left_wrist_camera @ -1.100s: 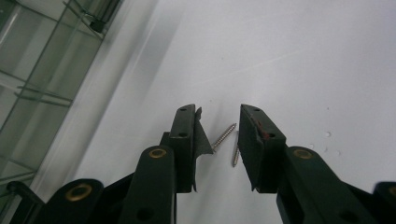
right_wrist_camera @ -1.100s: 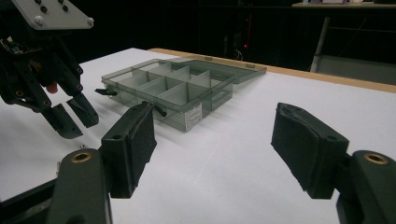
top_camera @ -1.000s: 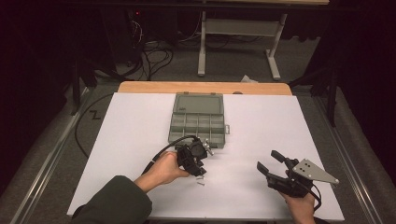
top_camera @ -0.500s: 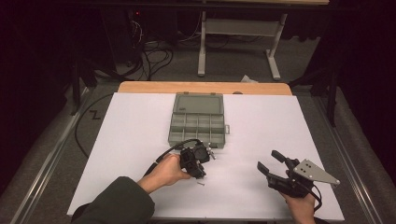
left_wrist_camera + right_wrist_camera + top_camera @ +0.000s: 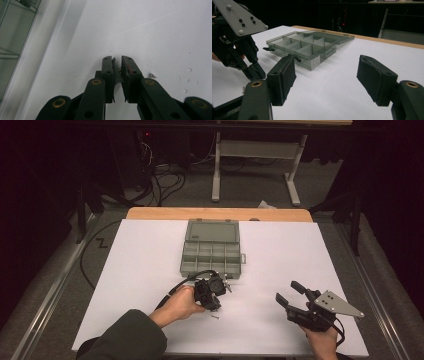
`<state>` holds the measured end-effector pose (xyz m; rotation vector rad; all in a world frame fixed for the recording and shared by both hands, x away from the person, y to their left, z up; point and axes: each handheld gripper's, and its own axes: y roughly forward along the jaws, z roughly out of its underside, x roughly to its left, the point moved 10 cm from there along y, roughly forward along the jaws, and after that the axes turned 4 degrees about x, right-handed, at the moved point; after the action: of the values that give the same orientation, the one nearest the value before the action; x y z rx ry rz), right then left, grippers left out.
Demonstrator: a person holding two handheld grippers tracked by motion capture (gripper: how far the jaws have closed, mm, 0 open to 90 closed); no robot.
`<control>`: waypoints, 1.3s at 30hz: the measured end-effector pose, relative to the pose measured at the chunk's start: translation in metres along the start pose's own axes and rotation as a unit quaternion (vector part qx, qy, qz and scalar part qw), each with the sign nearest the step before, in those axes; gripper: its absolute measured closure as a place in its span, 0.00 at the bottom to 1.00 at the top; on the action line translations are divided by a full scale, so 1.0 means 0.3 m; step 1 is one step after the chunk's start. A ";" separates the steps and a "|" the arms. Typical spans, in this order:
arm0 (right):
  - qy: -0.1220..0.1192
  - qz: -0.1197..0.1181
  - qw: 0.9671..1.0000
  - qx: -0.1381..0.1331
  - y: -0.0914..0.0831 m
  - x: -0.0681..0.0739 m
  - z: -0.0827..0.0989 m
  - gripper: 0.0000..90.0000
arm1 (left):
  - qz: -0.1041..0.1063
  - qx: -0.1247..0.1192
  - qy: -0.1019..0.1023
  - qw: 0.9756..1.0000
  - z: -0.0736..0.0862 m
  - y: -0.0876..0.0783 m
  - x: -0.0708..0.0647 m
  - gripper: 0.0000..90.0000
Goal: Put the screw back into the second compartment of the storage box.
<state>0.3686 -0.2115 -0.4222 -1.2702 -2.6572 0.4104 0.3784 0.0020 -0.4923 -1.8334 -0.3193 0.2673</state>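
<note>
Presently on the white desk (image 5: 150, 270): left tool (image 5: 117, 62), tips down at the surface just in front of the open grey compartment box (image 5: 212, 252), its jaws just closing on a small metal screw (image 5: 120, 69) between the pads. Second screw (image 5: 152, 75) lies loose beside them. Right tool (image 5: 328, 75), near the desk's front edge, released, jaws wide, nothing between.

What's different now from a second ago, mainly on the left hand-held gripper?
The left hand-held gripper, tips down on the white table just in front of the compartment box, has just been closing its jaws; they now stand nearly together around a small screw. A second screw lies loose beside them. The right hand-held gripper stayed open and in place, and the box with its lid open did not move.
</note>
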 end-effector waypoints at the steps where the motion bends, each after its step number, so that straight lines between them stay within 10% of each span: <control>1: -0.001 0.000 1.000 -0.001 0.000 0.000 -0.001 0.37 | -0.001 0.000 0.001 1.000 0.000 0.000 0.000 0.90; 39: 0.003 -0.007 1.000 -0.014 -0.016 0.021 -0.004 0.34 | -0.003 0.009 -0.012 1.000 0.009 -0.002 0.031 0.97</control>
<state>0.3615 -0.2092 -0.4194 -1.2575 -2.6742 0.3682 0.3861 0.0078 -0.4926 -1.8117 -0.3384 0.2871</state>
